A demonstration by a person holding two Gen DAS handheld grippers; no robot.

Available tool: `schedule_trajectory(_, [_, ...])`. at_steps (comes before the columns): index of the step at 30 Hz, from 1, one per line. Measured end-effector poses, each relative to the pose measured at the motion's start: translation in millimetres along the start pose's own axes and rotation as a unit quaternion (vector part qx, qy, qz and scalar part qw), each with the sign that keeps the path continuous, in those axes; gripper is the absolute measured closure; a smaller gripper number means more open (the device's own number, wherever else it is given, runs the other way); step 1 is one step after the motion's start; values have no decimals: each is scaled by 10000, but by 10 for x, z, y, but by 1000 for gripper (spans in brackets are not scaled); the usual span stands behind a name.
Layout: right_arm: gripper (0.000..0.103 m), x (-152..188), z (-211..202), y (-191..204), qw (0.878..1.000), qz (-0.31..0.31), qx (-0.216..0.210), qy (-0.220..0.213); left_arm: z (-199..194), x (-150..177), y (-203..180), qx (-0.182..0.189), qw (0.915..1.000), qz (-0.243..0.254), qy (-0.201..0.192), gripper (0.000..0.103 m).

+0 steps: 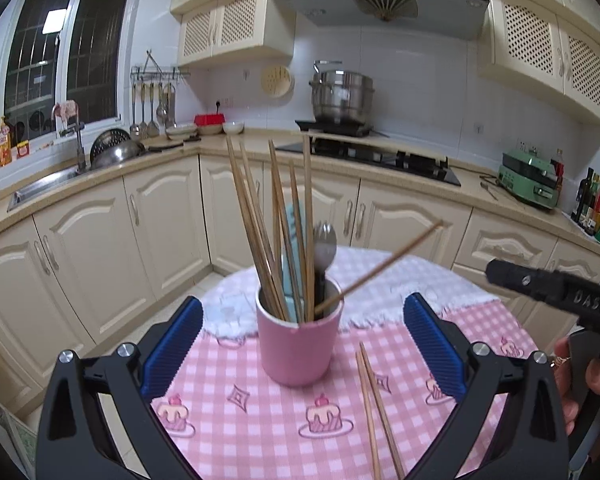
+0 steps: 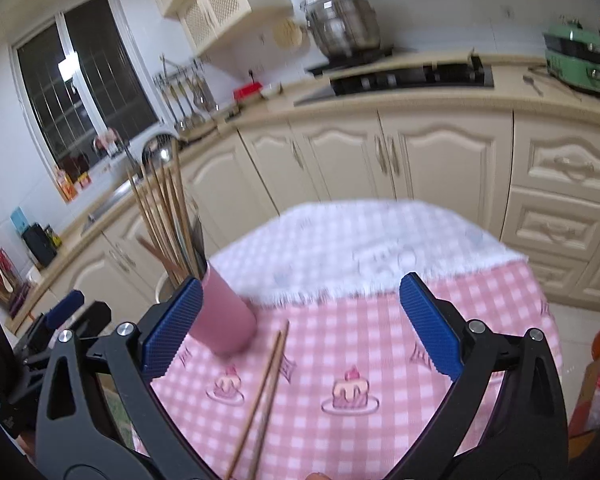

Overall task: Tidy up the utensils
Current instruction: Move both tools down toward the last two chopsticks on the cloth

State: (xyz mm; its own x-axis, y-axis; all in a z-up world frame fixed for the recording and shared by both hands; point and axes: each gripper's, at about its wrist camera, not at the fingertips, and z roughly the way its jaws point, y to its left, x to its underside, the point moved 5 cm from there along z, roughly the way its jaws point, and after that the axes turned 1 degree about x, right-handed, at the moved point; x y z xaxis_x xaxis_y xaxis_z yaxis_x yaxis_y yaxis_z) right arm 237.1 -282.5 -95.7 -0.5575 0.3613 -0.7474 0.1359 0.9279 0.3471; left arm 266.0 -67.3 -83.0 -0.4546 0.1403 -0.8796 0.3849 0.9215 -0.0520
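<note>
Pink cup (image 1: 300, 344) stands upright on the round table (image 1: 236, 412), on the pink checked cloth. Inside it: roughly six wooden chopsticks (image 1: 256, 216) standing near vertical with tips fanned upward, one more chopstick (image 1: 380, 270) leaning hard to the cup's right, one metal spoon (image 1: 325, 246) bowl-up, one pale teal utensil (image 1: 294, 248); exact stick count is hard to tell where they overlap.

Two loose chopsticks (image 1: 374, 412) lie flat on the cloth just right of the cup, side by side, long axis running away from the cup's base toward the near table edge.

Left gripper (image 1: 302, 338): jaws wide apart, cup sits between them, touching neither.

Right gripper (image 2: 300, 324): jaws wide apart, loose pair lies between them, cup just beside its left finger; that view is blurred.
</note>
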Motion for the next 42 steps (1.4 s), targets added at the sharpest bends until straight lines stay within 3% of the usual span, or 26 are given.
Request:
schedule_trajectory(7, [6, 257, 178, 0, 9985, -178, 56, 508, 155, 267, -88, -51, 9991, 167, 393, 5])
schedule_trajectory(18, [6, 469, 356, -70, 9948, -299, 171, 957, 474, 655, -214, -33, 9925, 458, 1133, 5])
schedule_trajectory(35, [6, 675, 508, -251, 9882, -299, 396, 1448, 960, 1201, -348, 5, 9694, 952, 2263, 5])
schedule_trajectory(37, [6, 688, 516, -248, 9874, -324, 412, 1490, 994, 1239, -362, 45, 9662, 950, 2396, 8])
schedule_trajectory(38, [6, 699, 529, -243, 9871, -336, 415, 1512, 1013, 1263, -369, 88, 9642, 954, 2474, 16])
schedule_trajectory(42, [6, 739, 560, -224, 9851, -409, 447, 1608, 1020, 1273, -374, 356, 9610, 803, 2622, 28])
